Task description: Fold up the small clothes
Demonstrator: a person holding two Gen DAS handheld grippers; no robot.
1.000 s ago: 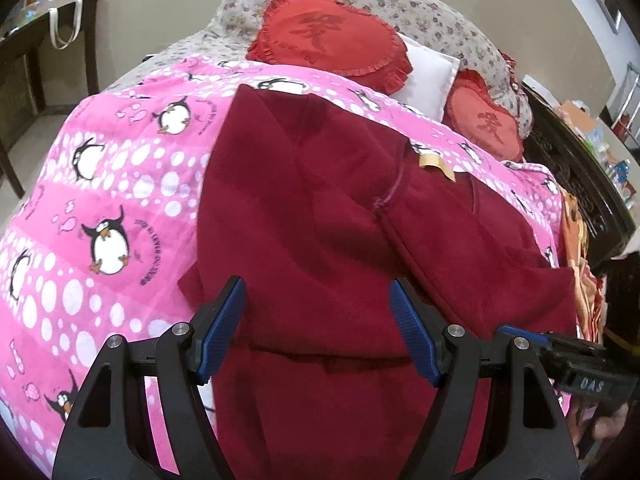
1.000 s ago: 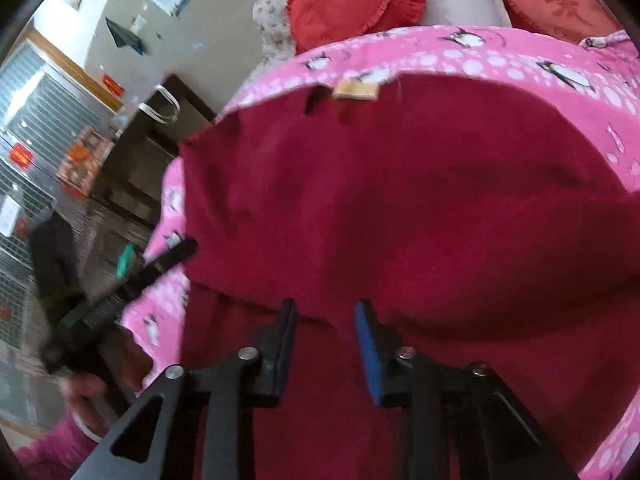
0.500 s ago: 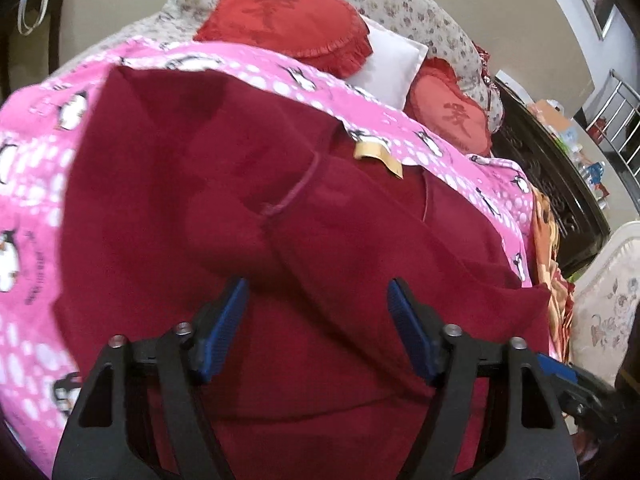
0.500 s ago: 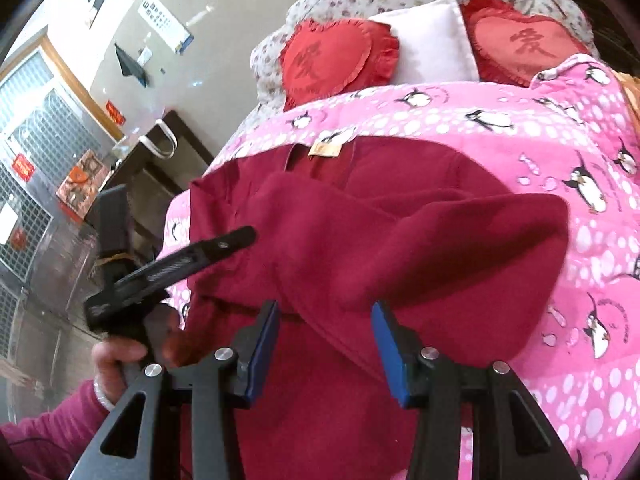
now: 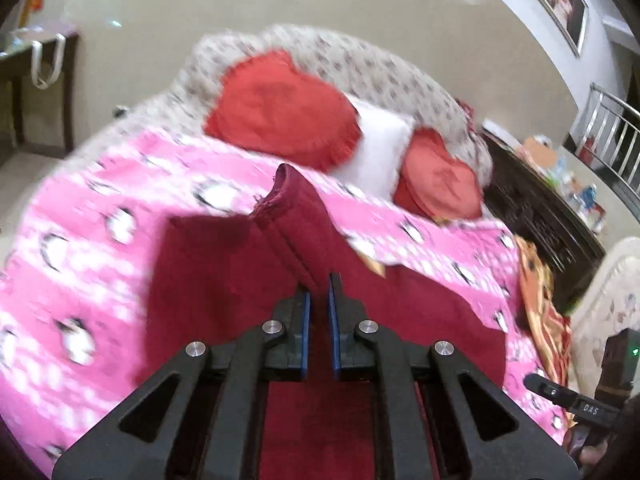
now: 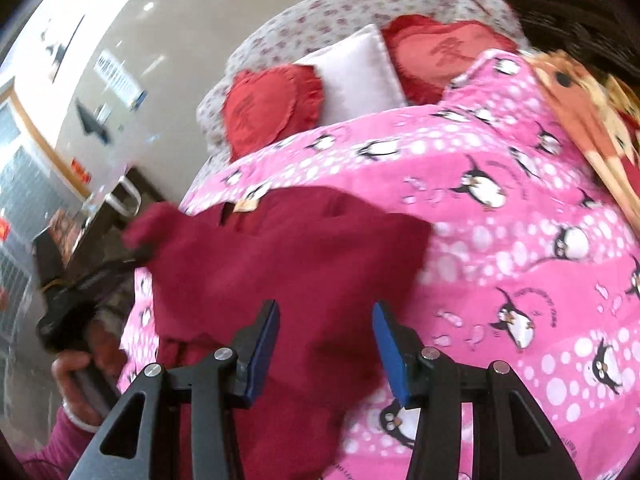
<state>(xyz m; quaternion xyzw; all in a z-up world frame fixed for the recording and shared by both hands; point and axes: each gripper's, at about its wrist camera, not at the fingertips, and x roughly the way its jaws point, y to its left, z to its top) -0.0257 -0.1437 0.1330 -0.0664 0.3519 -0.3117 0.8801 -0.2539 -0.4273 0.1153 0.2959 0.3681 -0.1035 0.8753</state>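
Note:
A dark red garment (image 5: 224,280) lies on a pink penguin-print blanket (image 5: 80,272). My left gripper (image 5: 318,300) is shut on the garment's sleeve (image 5: 292,224) and holds it lifted above the garment's body, cuff pointing away. In the right wrist view the garment (image 6: 288,264) lies partly folded on the blanket (image 6: 520,248). My right gripper (image 6: 325,344) is open and empty just above the garment's near part. The left gripper (image 6: 88,280) shows at the left there, with the sleeve end in it.
Two red heart cushions (image 5: 280,112) and a white pillow (image 5: 380,152) lie at the head of the bed. A dark wooden bed frame (image 5: 540,216) and orange patterned cloth (image 5: 540,300) lie to the right. A dark side table (image 5: 36,64) stands far left.
My left gripper has shut on the sleeve and lifted it up off the garment. My right gripper has opened wider and drawn back over the garment.

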